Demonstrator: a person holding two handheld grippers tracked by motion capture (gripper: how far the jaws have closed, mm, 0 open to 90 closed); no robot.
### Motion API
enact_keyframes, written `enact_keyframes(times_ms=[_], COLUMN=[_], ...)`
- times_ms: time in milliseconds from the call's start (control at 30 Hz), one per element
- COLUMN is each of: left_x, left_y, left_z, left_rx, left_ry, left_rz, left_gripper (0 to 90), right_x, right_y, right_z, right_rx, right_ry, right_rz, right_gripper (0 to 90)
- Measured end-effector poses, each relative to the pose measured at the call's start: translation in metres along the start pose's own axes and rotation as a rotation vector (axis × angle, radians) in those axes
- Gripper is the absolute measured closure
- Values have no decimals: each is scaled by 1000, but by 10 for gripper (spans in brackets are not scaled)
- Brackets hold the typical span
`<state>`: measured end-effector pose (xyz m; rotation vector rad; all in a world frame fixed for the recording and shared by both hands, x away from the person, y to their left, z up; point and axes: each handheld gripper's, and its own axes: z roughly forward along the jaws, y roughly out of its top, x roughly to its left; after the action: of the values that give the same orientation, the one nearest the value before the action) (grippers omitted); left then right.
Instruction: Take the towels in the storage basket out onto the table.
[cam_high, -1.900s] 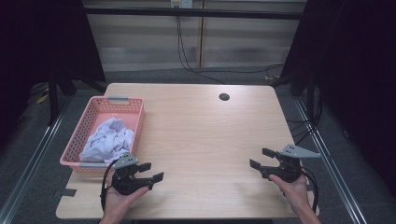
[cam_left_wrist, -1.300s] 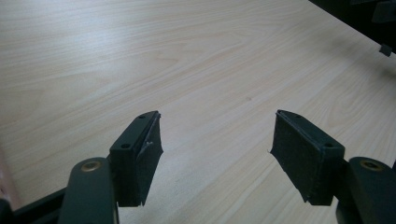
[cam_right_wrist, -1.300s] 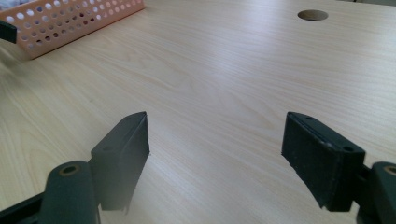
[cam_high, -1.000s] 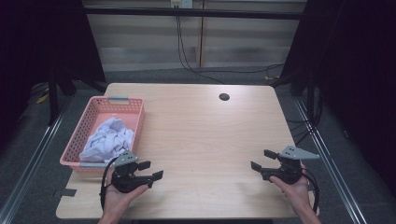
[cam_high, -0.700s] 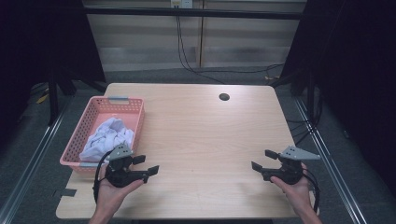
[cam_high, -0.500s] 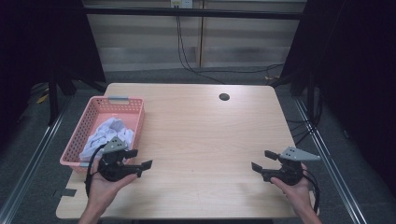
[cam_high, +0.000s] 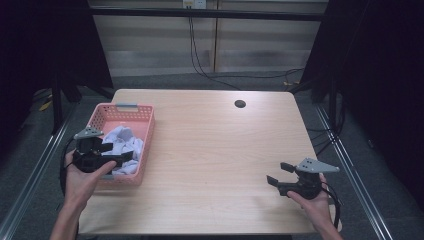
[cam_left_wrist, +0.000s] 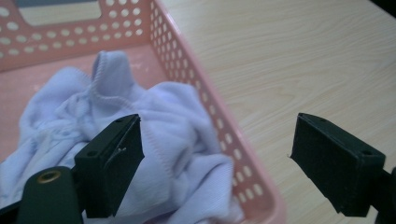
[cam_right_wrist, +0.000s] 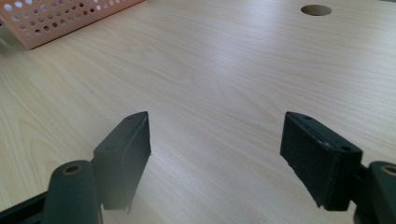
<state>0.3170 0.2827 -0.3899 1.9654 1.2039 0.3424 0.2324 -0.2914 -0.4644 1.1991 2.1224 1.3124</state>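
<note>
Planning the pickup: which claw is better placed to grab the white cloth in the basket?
Left. The left claw hangs open over the white cloth in the pink basket; the right claw sits across the table.

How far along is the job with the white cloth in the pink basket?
Done: nothing; the crumpled white cloth lies in the pink perforated plastic basket. In hand: the left gripper, jaws just opened wide, hovers above it. Left: grasping and lifting. The right gripper is open over the wooden table.
</note>
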Motion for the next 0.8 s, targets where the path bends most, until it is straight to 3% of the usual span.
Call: enact_keyframes(times_ms=[33, 100, 133, 233, 333, 400, 433, 600, 633, 667, 733, 800], left_x=[9, 13, 16, 18, 34, 38, 41, 46, 48, 48, 49, 48], left_y=[1, 2, 3, 3, 4, 4, 4, 3, 3, 3, 4, 3], left_z=[0, 1, 2, 3, 12, 14, 18, 29, 37, 41, 48, 50], left_rx=[18, 34, 56, 61, 130, 148, 178, 182, 213, 229, 286, 284], left_ry=[18, 29, 32, 52, 61, 60, 69, 18, 19, 24, 3, 13], left_rz=[-5, -12, 1, 34, 24, 23, 43, 37, 58, 41, 65, 62], left_gripper=[162, 163, 164, 204, 179, 174, 168, 163, 166, 165, 161, 156], right_x=[-1, -1, -1, -1, 0, 0, -1, -3, -3, -3, -2, -1], right_y=[0, 0, 0, 0, 0, -1, -1, -1, 0, 0, 0, 0], right_z=[0, 1, 1, 1, 2, 2, 2, 5, 6, 6, 6, 6], right_rx=[1, 2, 8, 19, 23, 26, 29, 31, 31, 32, 34, 35], right_ry=[-2, -2, 3, 8, 11, 12, 12, 19, 22, 21, 21, 22], right_rz=[-1, -2, 1, 2, 4, 2, 5, 15, 15, 14, 7, 10], right_gripper=[241, 241, 241, 242, 242, 242, 242, 242, 242, 242, 242, 242])
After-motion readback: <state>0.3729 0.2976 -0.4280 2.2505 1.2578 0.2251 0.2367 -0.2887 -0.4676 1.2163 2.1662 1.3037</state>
